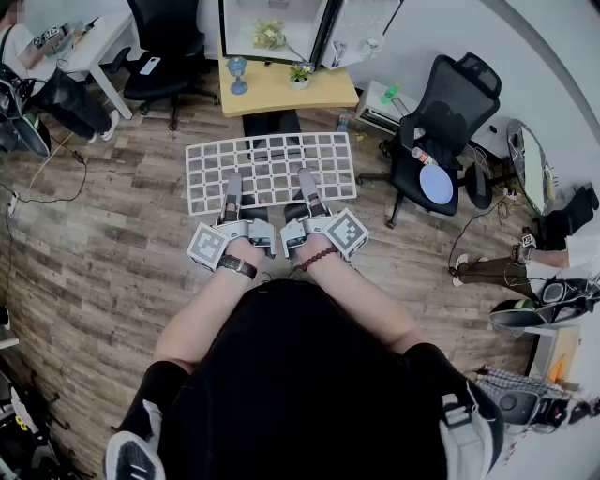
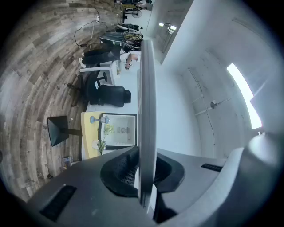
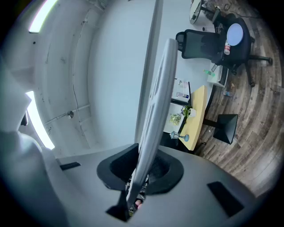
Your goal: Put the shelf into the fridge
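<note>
Fingers [image 1: 231, 199] of both grippers are clamped on the near edge of the one white wire shelf [image 1: 272, 159]. That's the left gripper [image 1: 233, 178] and the right gripper [image 1: 306, 175] just beside it, two grips, with the shelf held flat over the wood floor [image 1: 112, 253]. Beyond it, one yellow tabletop [image 1: 272, 94] carries a blue goblet [image 1: 237, 73], a small potted plant [image 1: 300, 75] and the single fridge [image 1: 246, 19], door open. Two black office chairs stand by: one far left [image 1: 164, 52], one right [image 1: 445, 117].
</note>
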`<state>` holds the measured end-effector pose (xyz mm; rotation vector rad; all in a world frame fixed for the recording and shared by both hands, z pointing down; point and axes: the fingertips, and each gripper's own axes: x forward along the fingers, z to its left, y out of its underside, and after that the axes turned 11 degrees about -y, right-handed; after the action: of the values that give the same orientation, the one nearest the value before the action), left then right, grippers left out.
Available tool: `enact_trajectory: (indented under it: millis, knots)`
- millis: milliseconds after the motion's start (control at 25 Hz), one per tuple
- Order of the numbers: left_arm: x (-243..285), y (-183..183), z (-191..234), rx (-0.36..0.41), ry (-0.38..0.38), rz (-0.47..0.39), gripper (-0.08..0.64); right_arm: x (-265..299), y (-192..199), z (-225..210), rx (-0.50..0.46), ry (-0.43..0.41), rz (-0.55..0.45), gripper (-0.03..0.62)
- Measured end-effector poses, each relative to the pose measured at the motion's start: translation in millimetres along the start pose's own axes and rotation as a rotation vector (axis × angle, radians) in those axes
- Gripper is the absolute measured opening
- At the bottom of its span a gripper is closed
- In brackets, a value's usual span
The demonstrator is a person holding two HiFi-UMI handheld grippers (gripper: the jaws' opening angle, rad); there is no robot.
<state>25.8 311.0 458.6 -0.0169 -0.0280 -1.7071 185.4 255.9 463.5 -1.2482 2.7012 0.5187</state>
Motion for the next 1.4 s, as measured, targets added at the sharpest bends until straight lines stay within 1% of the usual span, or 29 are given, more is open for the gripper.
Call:
enact_trajectory:
  millis: [120, 240, 360, 440, 520, 640, 720, 880, 1000, 1160, 1320, 1400]
  knots:
    - [1.2, -1.7, 3.9, 0.021, -0.011, 0.001, 0.038, 2.4, 0.4, 2.5, 0.023, -0.008, -0.005, 0.057]
    - [2.1, -1.1, -1.7, 0.01, 0.004, 0.0, 0.038, 2.5, -0.4, 2.6, -0.012, -0.002, 0.008, 0.058]
    - [0.2, 0.0, 4.1, 0.002, -0.01, 0.007, 0.038, 2.3, 1.2, 4.3, 0.022, -0.009, -0.003, 0.058]
    - [0.7, 0.7, 0.3, -0.004, 0.002, 0.004, 0.038, 1.1, 1.2, 2.3, 0.05, -0.008, -0.014, 0.049]
    - [1.5, 0.3, -1.1, -0.002, 0.006, 0.0, 0.038, 0.4, 0.7, 0.3, 0.055, -0.006, -0.018, 0.049]
    - [-0.4, -3.6, 11.3, 0.032, -0.018, 0.003, 0.038, 0.7, 1.2, 0.9, 0.037, -0.012, -0.013, 0.049]
    - [-2.5, -6.2, 11.3, 0.051, -0.012, 0.005, 0.038, 0.0, 4.0, 1.9, 0.037, -0.013, -0.017, 0.049]
    - [-2.0, -6.5, -1.0, 0.018, 0.009, 0.02, 0.038, 0.3, 7.9, 3.6, 0.031, -0.013, -0.025, 0.051]
    - [-1.6, -11.6, 7.1, 0.039, -0.013, 0.028, 0.038, 2.5, 11.7, 1.6, 0.035, -0.014, -0.027, 0.051]
    - [4.7, -12.2, 0.0, 0.03, 0.015, 0.035, 0.038, 7.1, 10.3, 2.7, 0.028, -0.019, -0.042, 0.052]
    - [13.2, -15.9, 3.5, 0.039, 0.006, 0.038, 0.038, 14.4, 7.3, 0.1, 0.007, -0.016, -0.038, 0.052]
    - [21.0, -16.4, -1.3, 0.035, 0.015, 0.037, 0.038, 21.1, 3.6, -1.8, 0.003, -0.013, -0.038, 0.052]
